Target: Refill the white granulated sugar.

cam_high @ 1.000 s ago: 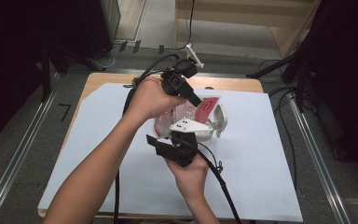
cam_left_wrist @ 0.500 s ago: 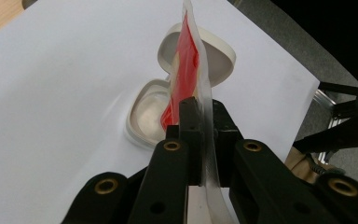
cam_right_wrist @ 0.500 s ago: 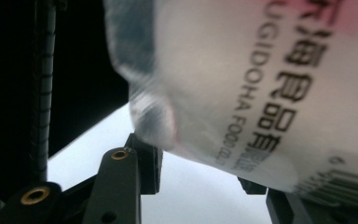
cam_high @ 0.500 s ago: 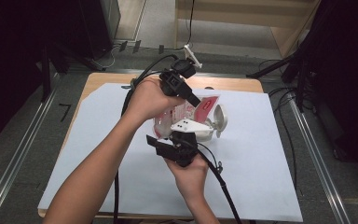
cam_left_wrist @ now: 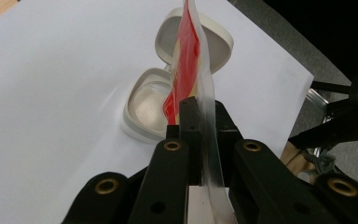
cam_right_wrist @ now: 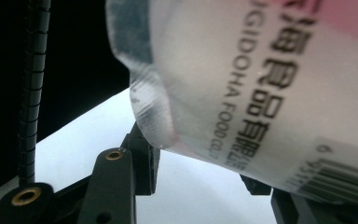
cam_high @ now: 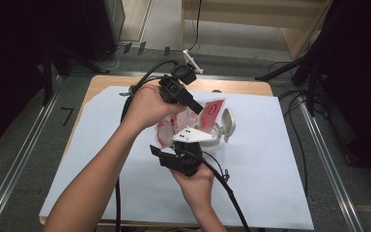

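The left gripper [cam_left_wrist: 200, 140] has its fingers clenched on the top edge of a red snack packet [cam_high: 193, 118], held above an open white box [cam_high: 220, 133] on the worktop [cam_high: 280, 183]. The right gripper [cam_right_wrist: 196, 172] has just been opening, its fingers released around the packet's lower corner.

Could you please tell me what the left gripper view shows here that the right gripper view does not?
The left gripper view alone shows the open white hinged case on the white sheet, and the left gripper clamped on the red and clear food packet edge-on. The right gripper view alone shows the packet's printed lettering and barcode, with the right gripper beneath it. Both views share the packet and the sheet.
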`<state>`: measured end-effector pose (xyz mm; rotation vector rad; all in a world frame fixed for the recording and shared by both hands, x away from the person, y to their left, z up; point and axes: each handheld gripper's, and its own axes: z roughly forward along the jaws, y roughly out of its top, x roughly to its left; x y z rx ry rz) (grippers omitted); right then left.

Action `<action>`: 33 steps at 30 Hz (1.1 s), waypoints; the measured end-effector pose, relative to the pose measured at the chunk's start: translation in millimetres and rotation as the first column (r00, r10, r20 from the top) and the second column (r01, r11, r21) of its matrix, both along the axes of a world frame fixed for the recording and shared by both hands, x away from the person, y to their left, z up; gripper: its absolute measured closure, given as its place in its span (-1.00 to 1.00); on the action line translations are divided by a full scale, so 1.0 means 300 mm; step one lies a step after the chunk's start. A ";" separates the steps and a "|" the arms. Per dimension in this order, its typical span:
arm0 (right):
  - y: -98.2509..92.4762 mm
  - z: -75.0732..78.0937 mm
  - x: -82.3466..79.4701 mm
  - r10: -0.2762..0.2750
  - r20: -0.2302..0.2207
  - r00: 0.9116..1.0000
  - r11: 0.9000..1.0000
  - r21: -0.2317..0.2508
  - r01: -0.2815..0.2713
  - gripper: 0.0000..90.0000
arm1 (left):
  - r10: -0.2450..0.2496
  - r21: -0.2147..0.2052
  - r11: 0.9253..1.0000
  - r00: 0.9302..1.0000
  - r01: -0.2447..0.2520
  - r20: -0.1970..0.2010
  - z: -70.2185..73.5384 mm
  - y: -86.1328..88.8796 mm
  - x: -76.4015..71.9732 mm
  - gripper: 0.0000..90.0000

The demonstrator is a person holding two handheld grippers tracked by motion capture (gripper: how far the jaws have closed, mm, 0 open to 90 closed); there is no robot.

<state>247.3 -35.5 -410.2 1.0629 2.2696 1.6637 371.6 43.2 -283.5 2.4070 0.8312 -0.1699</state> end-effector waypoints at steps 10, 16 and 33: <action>0.015 -0.036 -0.005 0.010 0.007 1.000 1.000 -0.025 -0.009 0.21 | 0.008 -0.024 1.000 1.000 -0.008 0.001 -0.015 0.041 -0.028 0.96; 0.026 -0.060 -0.009 0.025 0.010 1.000 0.999 -0.046 -0.025 0.18 | -0.014 -0.067 0.998 1.000 0.014 0.013 -0.037 0.089 -0.040 0.96; 0.041 -0.120 -0.016 0.076 0.010 0.997 0.992 -0.099 -0.074 0.13 | 0.000 -0.116 0.993 0.999 0.005 0.044 -0.085 0.177 -0.101 1.00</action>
